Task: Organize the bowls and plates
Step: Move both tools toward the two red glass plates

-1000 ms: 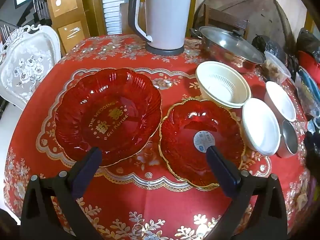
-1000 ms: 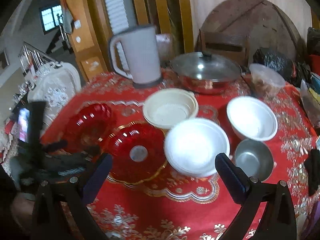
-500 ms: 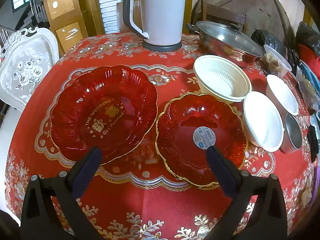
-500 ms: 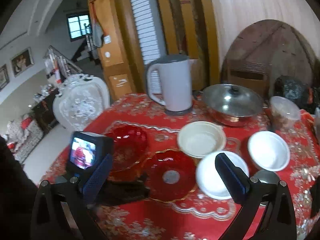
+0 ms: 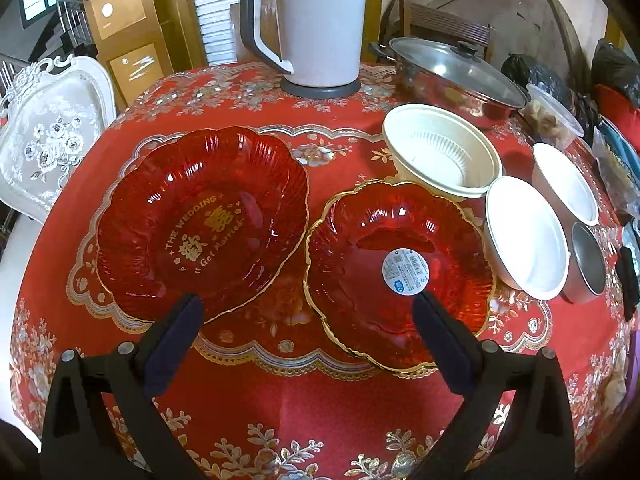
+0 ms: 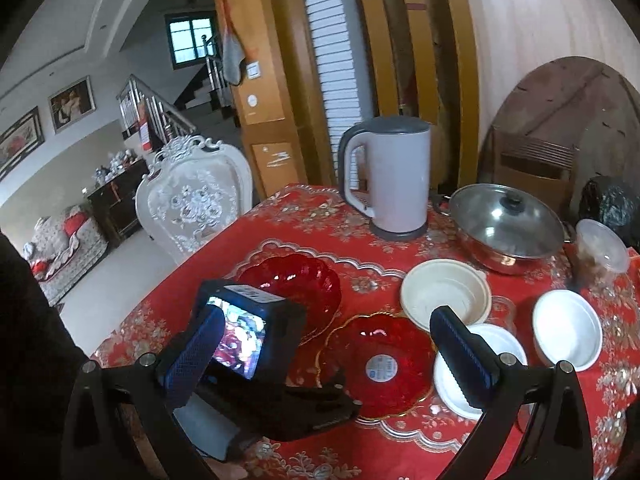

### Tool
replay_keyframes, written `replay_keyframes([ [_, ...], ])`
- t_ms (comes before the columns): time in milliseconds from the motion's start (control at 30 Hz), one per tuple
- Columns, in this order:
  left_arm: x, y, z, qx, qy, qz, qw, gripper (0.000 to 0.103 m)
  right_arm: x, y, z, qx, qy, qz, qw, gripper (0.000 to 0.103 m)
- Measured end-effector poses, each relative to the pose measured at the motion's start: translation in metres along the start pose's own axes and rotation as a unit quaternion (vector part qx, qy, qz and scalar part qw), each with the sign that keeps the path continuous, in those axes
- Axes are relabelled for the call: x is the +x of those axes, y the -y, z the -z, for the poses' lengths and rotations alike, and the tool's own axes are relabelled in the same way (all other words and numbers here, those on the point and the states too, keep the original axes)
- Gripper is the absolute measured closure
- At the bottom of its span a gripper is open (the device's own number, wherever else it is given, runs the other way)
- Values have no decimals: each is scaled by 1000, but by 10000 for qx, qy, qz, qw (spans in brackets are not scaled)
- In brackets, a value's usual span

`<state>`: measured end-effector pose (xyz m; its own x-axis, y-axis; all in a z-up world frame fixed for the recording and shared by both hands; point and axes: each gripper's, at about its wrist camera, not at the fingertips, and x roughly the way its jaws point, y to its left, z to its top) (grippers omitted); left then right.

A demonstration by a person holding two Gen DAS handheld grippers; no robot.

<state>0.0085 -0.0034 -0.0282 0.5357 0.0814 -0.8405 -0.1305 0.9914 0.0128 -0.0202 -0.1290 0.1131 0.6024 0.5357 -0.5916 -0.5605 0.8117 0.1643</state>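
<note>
Two red glass plates lie side by side on the red tablecloth: a large one with gold lettering (image 5: pixel 200 220) (image 6: pixel 296 280) and a smaller gold-rimmed one with a round sticker (image 5: pixel 400 268) (image 6: pixel 380 364). To their right sit a cream ribbed bowl (image 5: pixel 440 156) (image 6: pixel 444 292), two white bowls (image 5: pixel 524 240) (image 5: pixel 564 180) and a small steel cup (image 5: pixel 588 264). My left gripper (image 5: pixel 308 312) hovers open just in front of the two plates. Higher and further back, my right gripper (image 6: pixel 324 336) is open, looking down over the left gripper's body (image 6: pixel 244 340).
A white electric kettle (image 5: pixel 320 20) (image 6: pixel 388 176) and a lidded steel pot (image 5: pixel 452 76) (image 6: pixel 504 224) stand at the table's far side. A clear food container (image 6: pixel 600 252) is at the right edge. An ornate white chair (image 5: pixel 48 140) (image 6: pixel 192 200) stands at the left.
The right gripper has risen and pulled back, so its view now takes in the room and the left gripper. The left gripper has shifted slightly nearer the plates. Both stay open.
</note>
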Motion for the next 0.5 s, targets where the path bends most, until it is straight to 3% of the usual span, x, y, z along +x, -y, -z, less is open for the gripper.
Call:
replay_keyframes([
  [500, -4, -23, -2, -230, -1, -62, 9997, 0, 34, 55, 2, 211, -365, 608, 9973, 1],
])
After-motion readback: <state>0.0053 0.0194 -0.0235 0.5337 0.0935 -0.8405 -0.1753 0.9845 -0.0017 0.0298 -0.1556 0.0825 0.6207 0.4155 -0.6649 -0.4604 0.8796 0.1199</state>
